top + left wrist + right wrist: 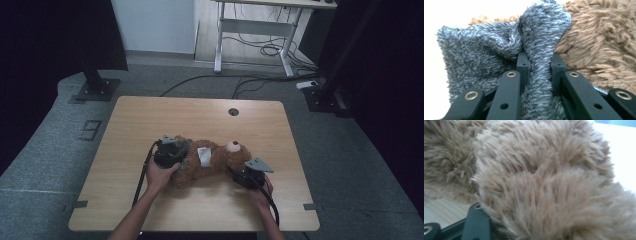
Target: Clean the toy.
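Note:
A brown teddy bear lies on its back across the wooden table, head to the right, with a white patch on its belly. My left gripper is at the bear's left end. In the left gripper view its jaws are shut on a fold of grey fluffy cloth, with the bear's brown fur just to the right. My right gripper sits at the bear's head. In the right gripper view brown fur covers the jaws, which close on the head; one jaw peeks out at lower left.
A round cable hole sits near the table's far edge. Beyond the table stand a white desk frame, floor cables and two black stand bases. Both forearms enter from the table's near edge.

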A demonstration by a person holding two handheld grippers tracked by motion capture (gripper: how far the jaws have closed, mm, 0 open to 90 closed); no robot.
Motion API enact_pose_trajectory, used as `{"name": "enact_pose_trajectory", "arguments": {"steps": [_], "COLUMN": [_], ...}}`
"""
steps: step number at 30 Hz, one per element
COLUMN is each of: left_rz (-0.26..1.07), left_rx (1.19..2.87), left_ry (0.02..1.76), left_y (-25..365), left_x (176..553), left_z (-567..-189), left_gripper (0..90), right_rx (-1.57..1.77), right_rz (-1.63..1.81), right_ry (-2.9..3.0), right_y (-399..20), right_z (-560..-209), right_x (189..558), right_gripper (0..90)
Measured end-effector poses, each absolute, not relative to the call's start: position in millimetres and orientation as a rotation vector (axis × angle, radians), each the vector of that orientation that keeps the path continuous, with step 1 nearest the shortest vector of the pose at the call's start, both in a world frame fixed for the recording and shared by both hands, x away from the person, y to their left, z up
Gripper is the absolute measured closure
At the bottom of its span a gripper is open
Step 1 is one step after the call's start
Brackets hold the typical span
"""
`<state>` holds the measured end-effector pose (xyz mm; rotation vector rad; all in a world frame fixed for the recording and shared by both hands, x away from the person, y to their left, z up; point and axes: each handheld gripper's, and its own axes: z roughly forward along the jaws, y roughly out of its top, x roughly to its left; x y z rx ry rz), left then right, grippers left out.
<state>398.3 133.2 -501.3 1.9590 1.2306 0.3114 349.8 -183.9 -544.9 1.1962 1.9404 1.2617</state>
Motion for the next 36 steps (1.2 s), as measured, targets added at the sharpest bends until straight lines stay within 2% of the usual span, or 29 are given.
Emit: {"name": "enact_pose_trajectory", "arguments": {"steps": [2, 8, 13, 20, 36], "left_rz": [0.309, 0.345, 0.342, 0.334, 0.347], "left_rx": [1.955, 1.958, 1.932, 1.912, 1.914], "left_ry": [1.230, 1.242, 1.251, 1.234, 1.243], "left_y": [136.0, 151.7, 171.4, 188.1, 224.9], "left_x": [394.7, 382.7, 371.6, 357.7, 325.7], "left_z": [-501.4, -499.8, -499.7, -499.5, -500.2], "left_gripper": [74.5, 73.5, 72.7, 72.1, 70.9], "right_rx": [1.182, 1.198, 1.227, 1.223, 1.220], "right_rz": [1.260, 1.246, 1.254, 1.328, 1.441], "right_ry": [1.946, 1.953, 1.968, 1.980, 1.915], "right_y": [-185.1, -187.4, -190.8, -198.6, -228.1], "right_z": [-544.9, -542.7, -541.4, -537.7, -524.3], "right_x": [348.0, 343.0, 341.1, 337.0, 314.7], "right_gripper": [34.7, 14.4, 7.8, 2.6, 3.1]}}
